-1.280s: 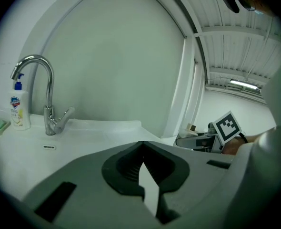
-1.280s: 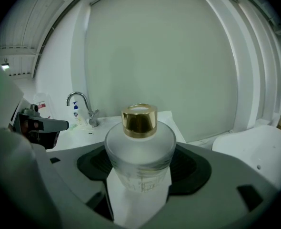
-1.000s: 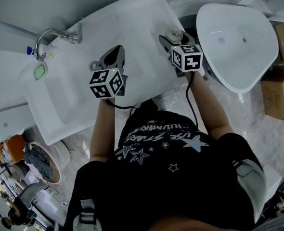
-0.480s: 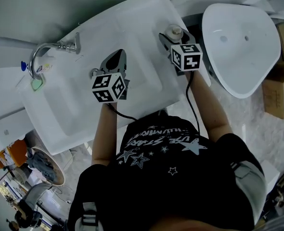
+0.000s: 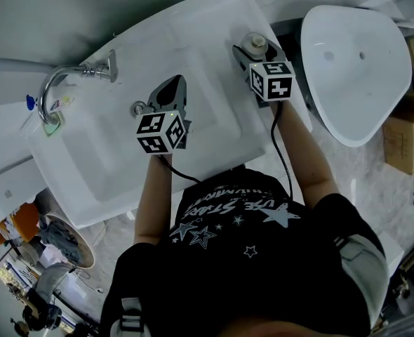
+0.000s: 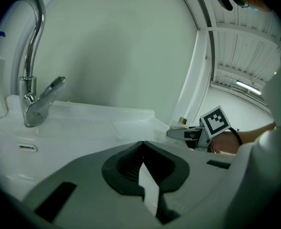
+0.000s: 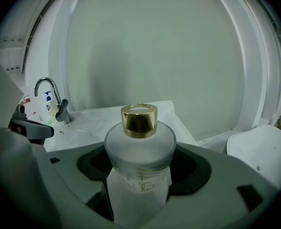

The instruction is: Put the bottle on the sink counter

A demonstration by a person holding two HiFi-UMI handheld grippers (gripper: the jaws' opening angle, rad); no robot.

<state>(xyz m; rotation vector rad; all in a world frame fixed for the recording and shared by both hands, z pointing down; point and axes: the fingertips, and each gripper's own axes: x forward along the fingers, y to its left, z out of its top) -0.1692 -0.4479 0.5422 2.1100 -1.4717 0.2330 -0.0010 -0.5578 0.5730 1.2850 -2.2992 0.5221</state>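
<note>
Head view: the right gripper (image 5: 253, 53) carries the bottle (image 5: 255, 45) above the right edge of the sink counter (image 5: 207, 27), with the left gripper (image 5: 169, 93) well apart to its left; left gripper view: jaws together, nothing between them; right gripper view: jaws clamped on the bottle's frosted body, its long axis upright, so the counter likely lies straight below.

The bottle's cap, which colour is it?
Gold. The cap of the bottle shows best in the right gripper view.
</note>
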